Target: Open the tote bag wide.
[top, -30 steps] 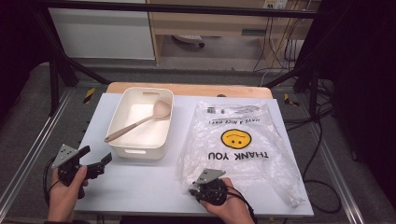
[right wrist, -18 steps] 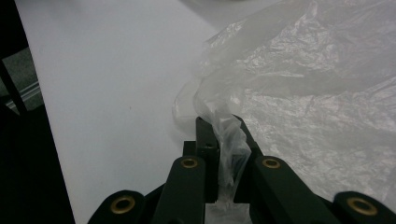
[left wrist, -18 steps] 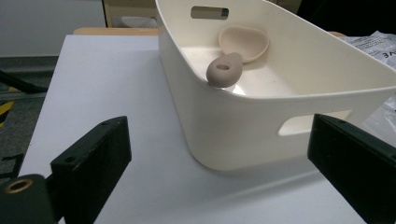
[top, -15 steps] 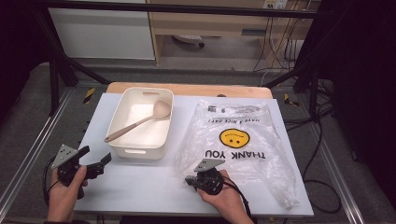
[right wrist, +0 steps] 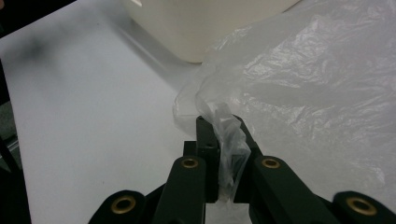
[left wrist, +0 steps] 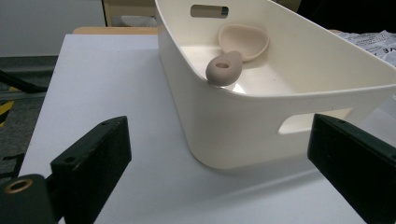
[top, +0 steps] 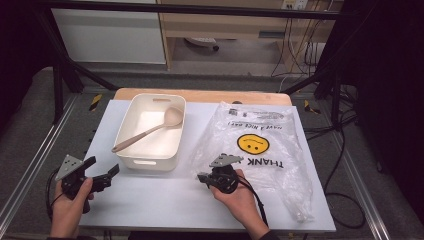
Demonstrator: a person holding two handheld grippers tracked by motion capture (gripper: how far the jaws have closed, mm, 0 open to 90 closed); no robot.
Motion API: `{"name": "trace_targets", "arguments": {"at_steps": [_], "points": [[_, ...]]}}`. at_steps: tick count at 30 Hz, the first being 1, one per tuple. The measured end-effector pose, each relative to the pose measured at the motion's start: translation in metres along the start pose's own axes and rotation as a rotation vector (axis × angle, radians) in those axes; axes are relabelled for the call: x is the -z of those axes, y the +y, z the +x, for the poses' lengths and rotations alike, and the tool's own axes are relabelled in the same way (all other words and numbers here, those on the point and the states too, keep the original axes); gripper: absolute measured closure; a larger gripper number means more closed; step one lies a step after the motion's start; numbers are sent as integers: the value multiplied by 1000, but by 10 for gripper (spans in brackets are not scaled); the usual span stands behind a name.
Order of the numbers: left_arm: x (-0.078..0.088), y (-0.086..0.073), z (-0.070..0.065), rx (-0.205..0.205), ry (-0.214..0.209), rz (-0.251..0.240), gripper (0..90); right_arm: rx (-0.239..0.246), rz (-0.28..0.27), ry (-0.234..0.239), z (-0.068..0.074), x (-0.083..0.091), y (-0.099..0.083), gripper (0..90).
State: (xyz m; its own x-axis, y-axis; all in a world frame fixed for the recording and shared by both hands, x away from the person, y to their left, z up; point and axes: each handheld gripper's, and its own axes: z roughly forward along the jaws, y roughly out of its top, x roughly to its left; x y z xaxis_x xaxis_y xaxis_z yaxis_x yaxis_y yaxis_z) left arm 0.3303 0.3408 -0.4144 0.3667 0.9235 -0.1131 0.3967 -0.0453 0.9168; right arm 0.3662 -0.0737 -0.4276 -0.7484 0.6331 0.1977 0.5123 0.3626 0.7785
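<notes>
At a white worktop [top: 165, 200], I hold one gripper in each hand. My right gripper [right wrist: 223, 126] has its jaws clamped on a bunched fold of the clear plastic bag [top: 265, 150]; my right gripper view shows the film pinched between the two black jaws, a detail the high view leaves too small to tell. From the high view, the bag lies spread flat over the right half of the worktop, printed with a yellow smiley face and the words THANK YOU, and my right gripper [top: 212, 176] grips its near left corner, beside the tub.

My left gripper [top: 100, 175] hovers near the worktop's front left, its jaws wide apart and clamped on nothing. My left gripper view looks between those jaws at the near wall of the white tub [left wrist: 261, 112], which stands just ahead of them with its cut-out handle facing me. Inside lies a beige ladle [left wrist: 233, 51], its handle end resting on the tub's rim, its bowl toward the far wall. The high view shows the tub [top: 145, 159] left of the bag and the ladle [top: 150, 130] lying slantwise across it.
</notes>
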Motion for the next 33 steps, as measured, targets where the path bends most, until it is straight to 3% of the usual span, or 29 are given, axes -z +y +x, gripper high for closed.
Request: {"name": "trace_targets", "arguments": {"at_steps": [19, 33], "points": [[-1, 0, 0, -2, 1, 9, 57, -4, -82, -6, -5, -3, 59, 864], [-1, 0, 0, -12, -3, 15, 57, -22, -112, -37, -7, -20, 112, 864]]}}
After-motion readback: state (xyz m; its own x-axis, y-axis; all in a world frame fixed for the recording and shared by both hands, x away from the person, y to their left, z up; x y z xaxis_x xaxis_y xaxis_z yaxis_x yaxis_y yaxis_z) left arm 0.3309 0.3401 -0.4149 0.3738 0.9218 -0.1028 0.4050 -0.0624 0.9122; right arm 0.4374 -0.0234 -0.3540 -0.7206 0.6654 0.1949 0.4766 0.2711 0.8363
